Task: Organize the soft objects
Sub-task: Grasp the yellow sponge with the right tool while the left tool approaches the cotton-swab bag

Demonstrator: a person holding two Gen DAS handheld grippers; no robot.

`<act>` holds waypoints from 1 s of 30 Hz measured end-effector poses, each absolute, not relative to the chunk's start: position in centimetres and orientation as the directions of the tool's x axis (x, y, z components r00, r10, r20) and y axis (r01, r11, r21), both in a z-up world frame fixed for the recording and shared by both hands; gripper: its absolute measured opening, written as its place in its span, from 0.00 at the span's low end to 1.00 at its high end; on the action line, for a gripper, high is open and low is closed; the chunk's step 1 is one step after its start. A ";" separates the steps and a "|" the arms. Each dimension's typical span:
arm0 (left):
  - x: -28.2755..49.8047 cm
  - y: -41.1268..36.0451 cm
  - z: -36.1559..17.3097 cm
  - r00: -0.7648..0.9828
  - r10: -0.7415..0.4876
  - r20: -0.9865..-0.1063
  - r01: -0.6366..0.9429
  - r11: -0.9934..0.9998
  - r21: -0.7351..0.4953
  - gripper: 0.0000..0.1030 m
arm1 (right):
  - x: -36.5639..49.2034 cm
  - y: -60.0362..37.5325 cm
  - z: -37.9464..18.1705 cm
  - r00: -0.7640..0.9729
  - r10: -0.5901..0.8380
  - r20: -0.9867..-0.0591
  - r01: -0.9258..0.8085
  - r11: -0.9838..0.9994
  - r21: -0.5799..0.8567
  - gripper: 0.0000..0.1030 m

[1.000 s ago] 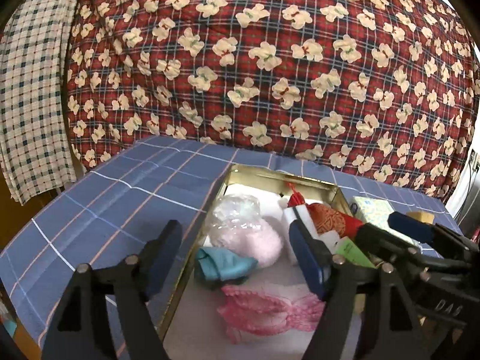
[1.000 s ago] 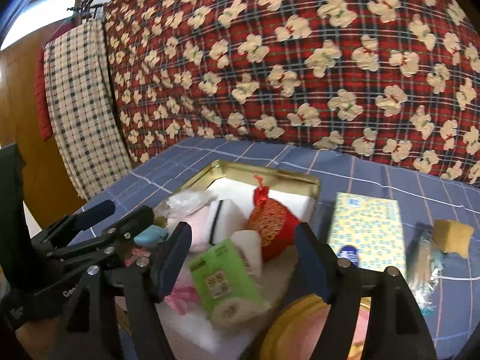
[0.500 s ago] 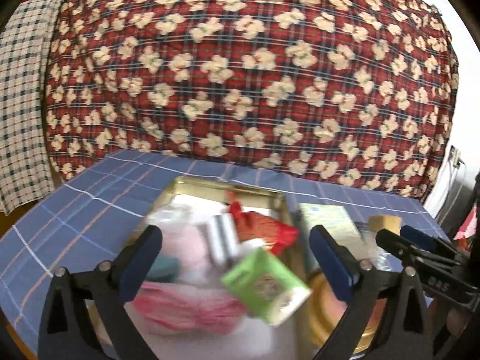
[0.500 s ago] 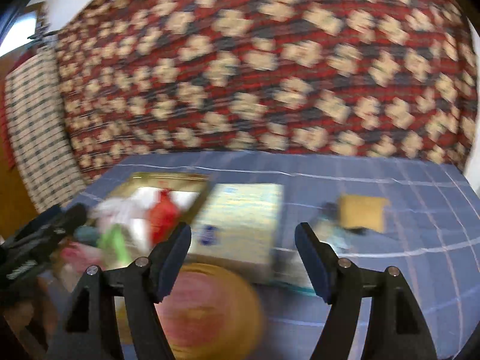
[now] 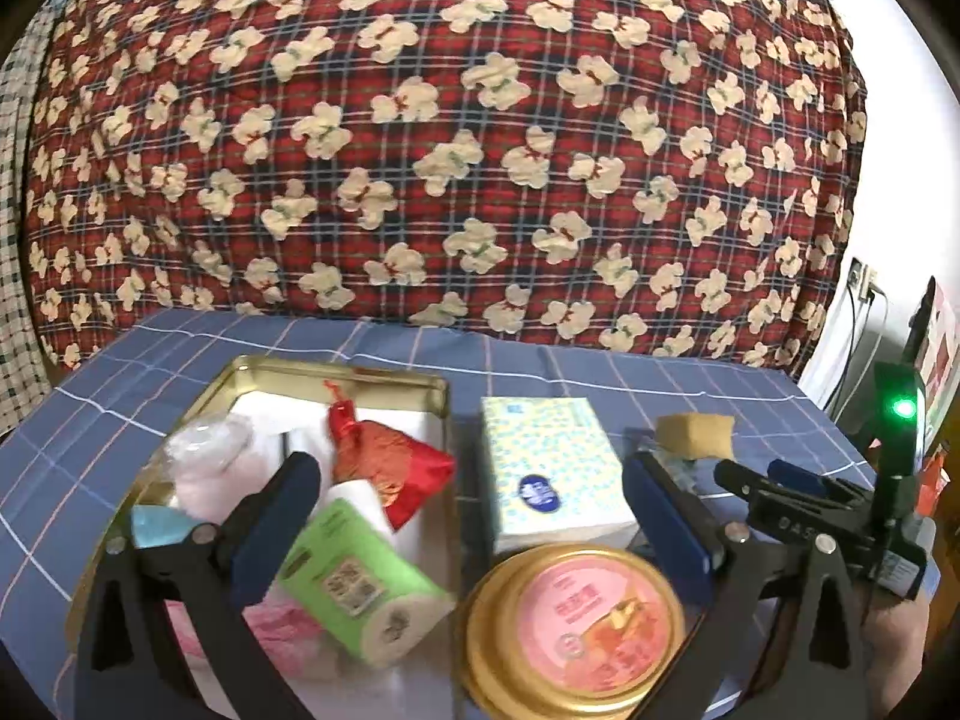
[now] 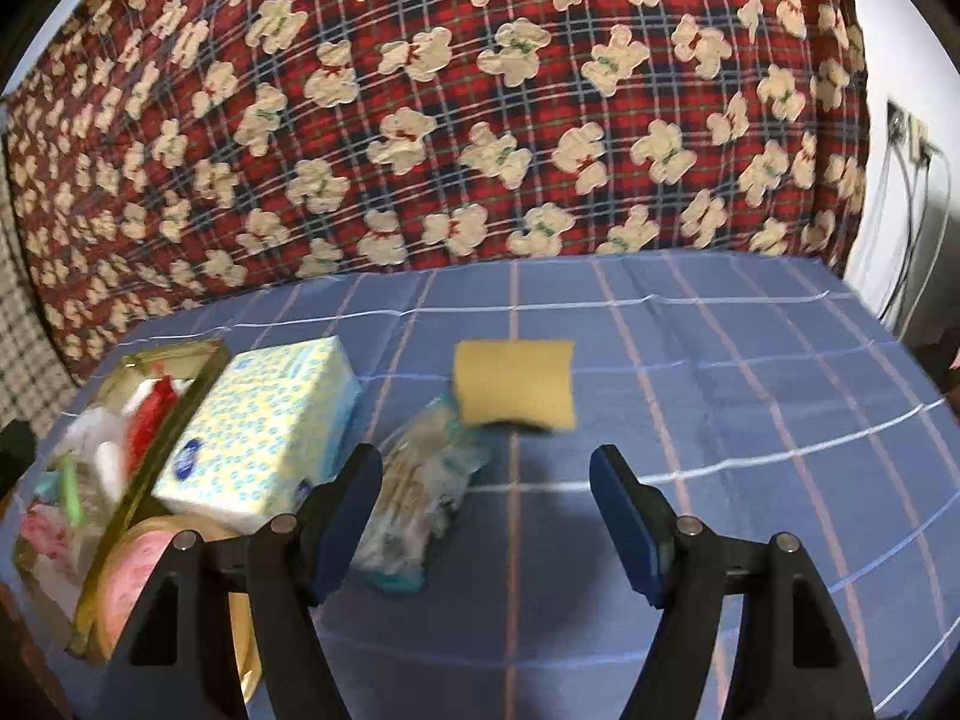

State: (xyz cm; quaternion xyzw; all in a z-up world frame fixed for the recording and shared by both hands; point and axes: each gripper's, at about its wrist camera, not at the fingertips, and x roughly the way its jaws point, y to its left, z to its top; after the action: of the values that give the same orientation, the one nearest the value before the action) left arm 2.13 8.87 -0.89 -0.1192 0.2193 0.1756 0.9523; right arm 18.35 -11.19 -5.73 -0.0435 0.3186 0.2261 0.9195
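Hovering low centre in its own view, left gripper [image 5: 468, 516] has jaws just opened wide, nothing between the pads. Behind it the gold tin [image 5: 336, 369] at lower left holds a green roll [image 5: 360, 582], red pouch [image 5: 396, 468] and pink knit [image 5: 276, 630]; tissue pack [image 5: 546, 468] sits just right of the tin, round gold lid [image 5: 576, 618] in front of it. Right gripper [image 6: 486, 516], bottom centre of its view, is parted and empty over the blue checked cloth [image 6: 750, 360]. Yellow sponge [image 6: 516, 384] lies mid-frame, touching a clear plastic packet [image 6: 420, 492].
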 end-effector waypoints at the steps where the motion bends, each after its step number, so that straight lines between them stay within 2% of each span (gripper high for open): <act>1: 2.5 8.7 -0.8 0.842 0.279 -0.461 -0.384 0.911 -0.149 0.99 | 18.6 -11.2 -5.6 0.701 0.381 -0.603 -0.437 0.898 0.059 0.71; 4: 3.4 8.0 -0.7 0.848 0.246 -0.469 -0.358 0.919 -0.165 0.99 | 20.4 -10.9 -5.3 0.705 0.353 -0.615 -0.411 0.910 0.050 0.71; 6: 3.8 7.3 -0.5 0.851 0.234 -0.470 -0.343 0.926 -0.160 0.99 | 21.8 -10.8 -5.5 0.702 0.337 -0.628 -0.396 0.917 0.049 0.76; 15: 5.6 5.6 -0.9 0.840 0.222 -0.495 -0.324 0.937 -0.130 0.99 | 24.5 -9.6 -7.5 0.651 0.356 -0.671 -0.423 0.904 0.070 0.76; 16: 5.8 5.4 -1.0 0.837 0.224 -0.499 -0.325 0.937 -0.125 0.99 | 24.8 -9.7 -7.7 0.643 0.365 -0.674 -0.423 0.902 0.085 0.75; 17: 5.9 5.2 -1.0 0.836 0.225 -0.501 -0.325 0.938 -0.121 0.99 | 25.0 -9.9 -7.9 0.635 0.375 -0.676 -0.426 0.899 0.099 0.61; 18: 6.0 5.1 -1.0 0.834 0.224 -0.504 -0.323 0.939 -0.118 0.99 | 25.1 -10.0 -8.0 0.629 0.376 -0.680 -0.430 0.897 0.098 0.53; 26: 7.9 1.8 -0.7 0.836 0.191 -0.514 -0.267 0.960 -0.078 0.99 | 23.6 -12.9 -7.0 0.651 0.427 -0.627 -0.452 0.882 0.131 0.50; 30: 9.1 -0.4 -0.6 0.836 0.170 -0.522 -0.226 0.973 -0.045 0.99 | 22.6 -14.8 -6.7 0.685 0.405 -0.605 -0.434 0.894 0.107 0.50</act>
State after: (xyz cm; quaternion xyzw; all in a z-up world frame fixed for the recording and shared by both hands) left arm 9.10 -0.41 -0.61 -0.0523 0.2670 0.1035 0.9567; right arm 22.63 -14.76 -6.67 -0.0224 0.3239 0.2288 0.9177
